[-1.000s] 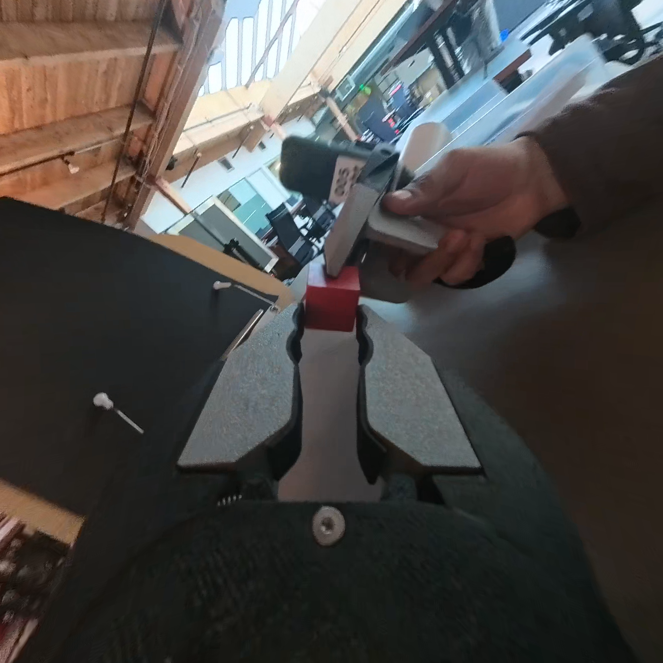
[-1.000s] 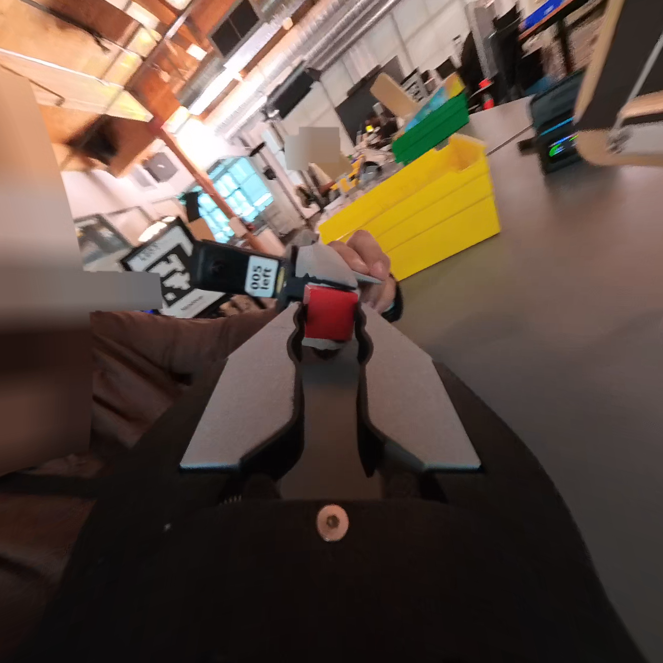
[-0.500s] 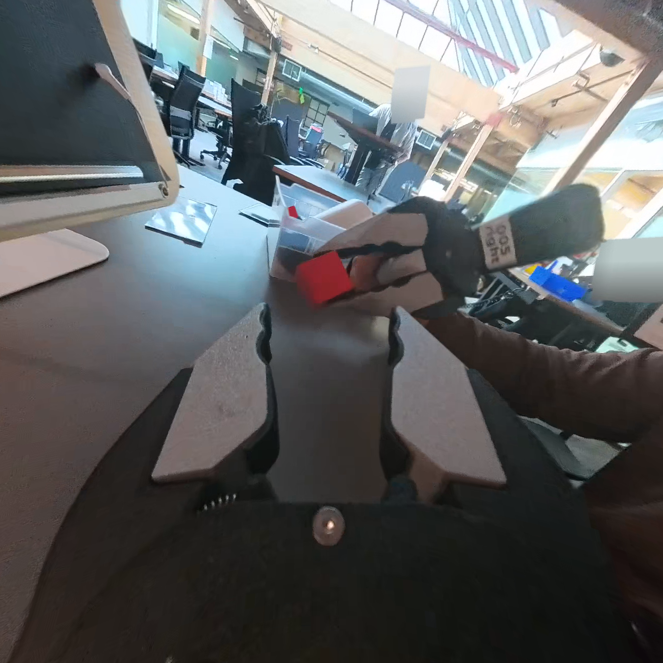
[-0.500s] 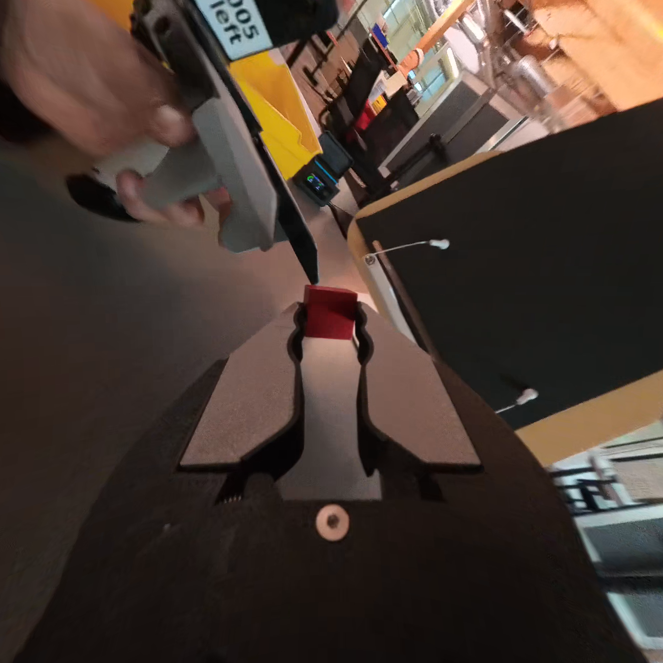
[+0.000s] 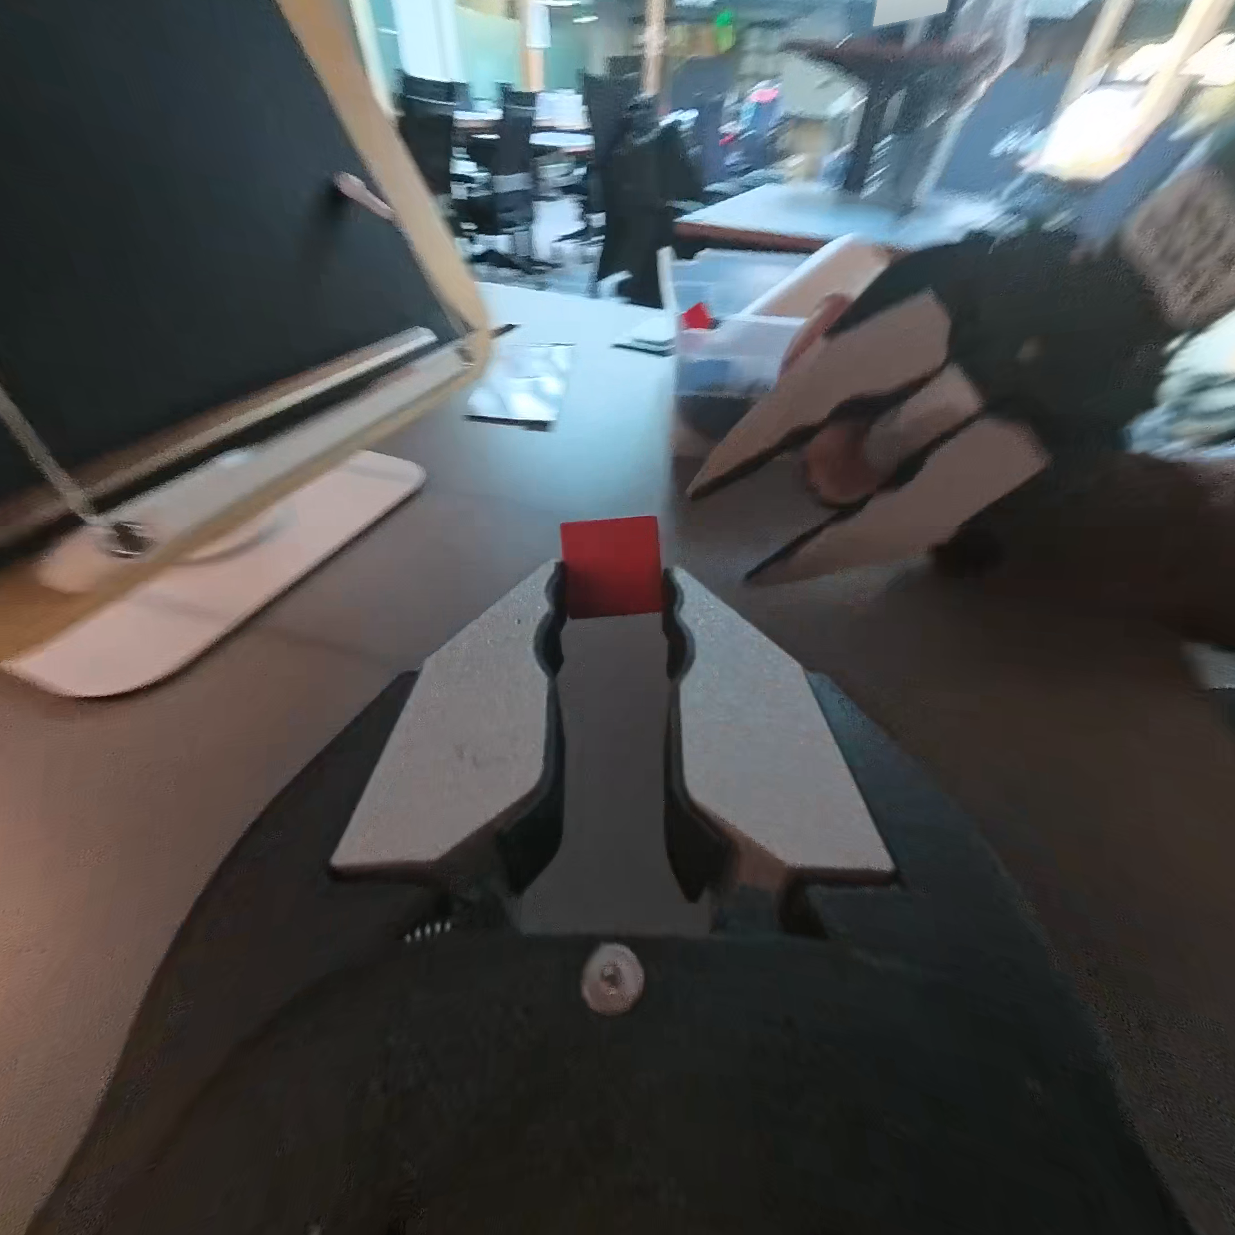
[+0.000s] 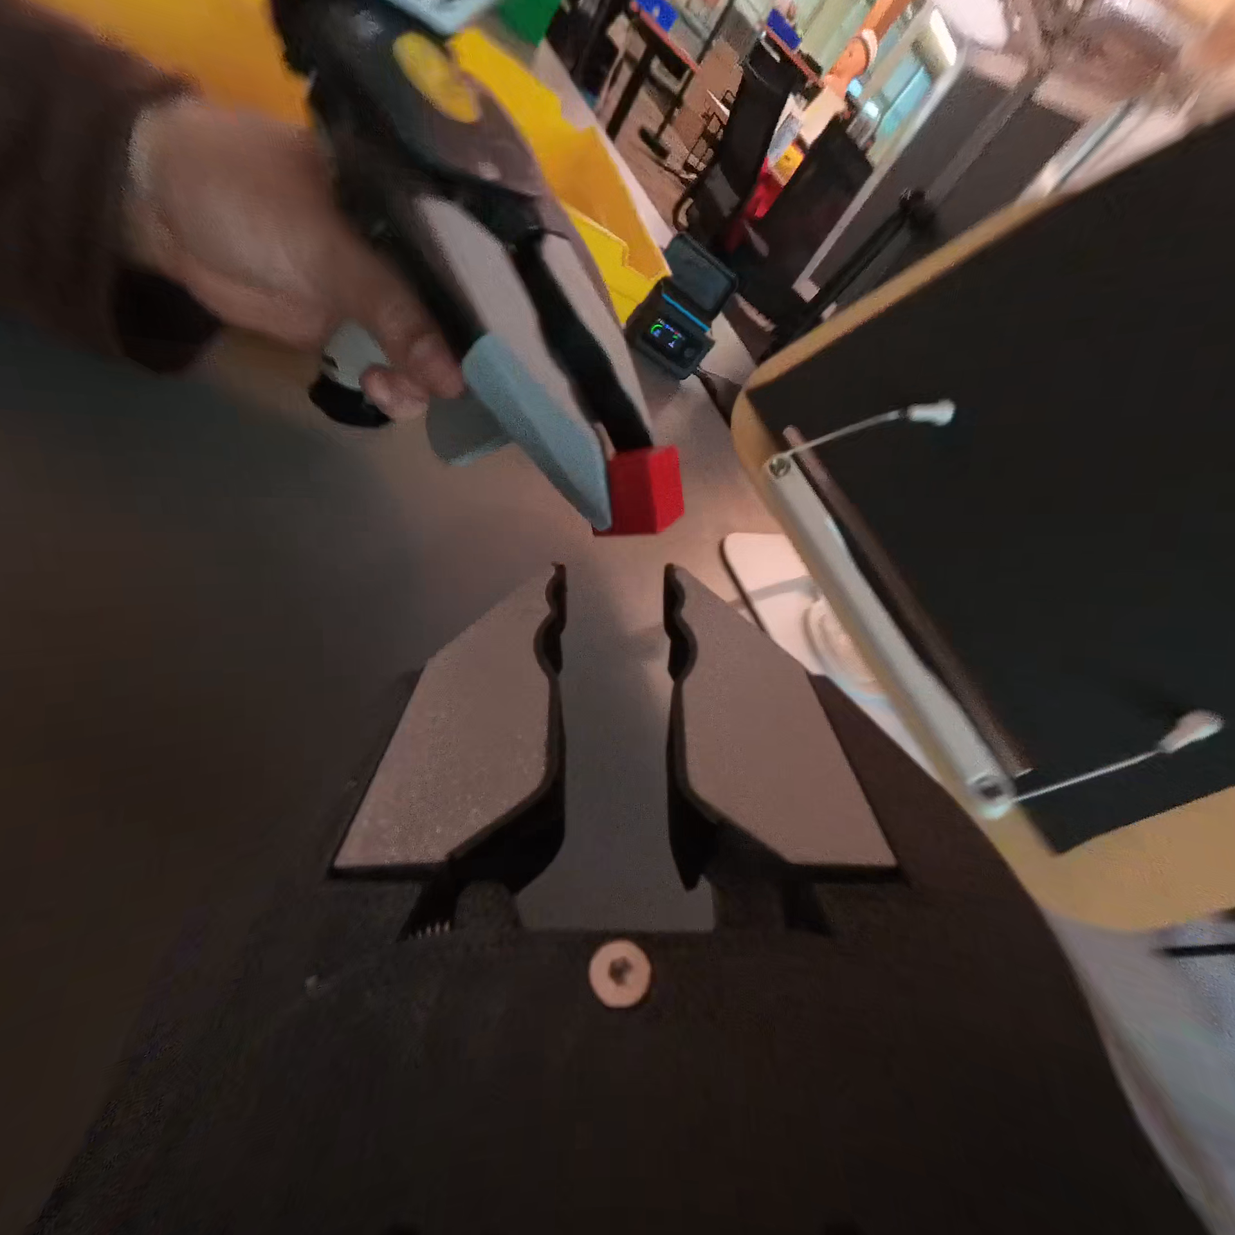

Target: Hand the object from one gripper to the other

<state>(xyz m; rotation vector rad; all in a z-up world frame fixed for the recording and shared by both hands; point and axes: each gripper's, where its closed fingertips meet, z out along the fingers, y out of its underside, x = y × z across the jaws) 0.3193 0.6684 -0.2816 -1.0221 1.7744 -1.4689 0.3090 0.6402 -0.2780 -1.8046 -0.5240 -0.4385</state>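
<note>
A red cube (image 5: 610, 568) sits clamped between the fingertips of my left gripper (image 5: 610, 583), held above the dark table (image 5: 969, 768). In the right wrist view the left gripper (image 6: 618, 478) comes in from the upper left in a person's hand, with the red cube (image 6: 645, 491) at its tips. My right gripper (image 6: 611, 588) is open and empty, its tips just below the cube and apart from it. In the left wrist view the right gripper (image 5: 722, 534) is to the right of the cube, blurred, with nothing in it.
A black panel with a wooden edge (image 5: 167, 234) stands on a pale base (image 5: 200, 601) at the left; in the right wrist view it (image 6: 1036, 468) is close on the right. Yellow bins (image 6: 588, 180) and a small device with a lit screen (image 6: 675, 321) are behind. A clear container (image 5: 728, 341) is farther back.
Half a second ago my right gripper held the cube and my left was open. Now my left gripper holds the cube and my right has let go and drawn back slightly.
</note>
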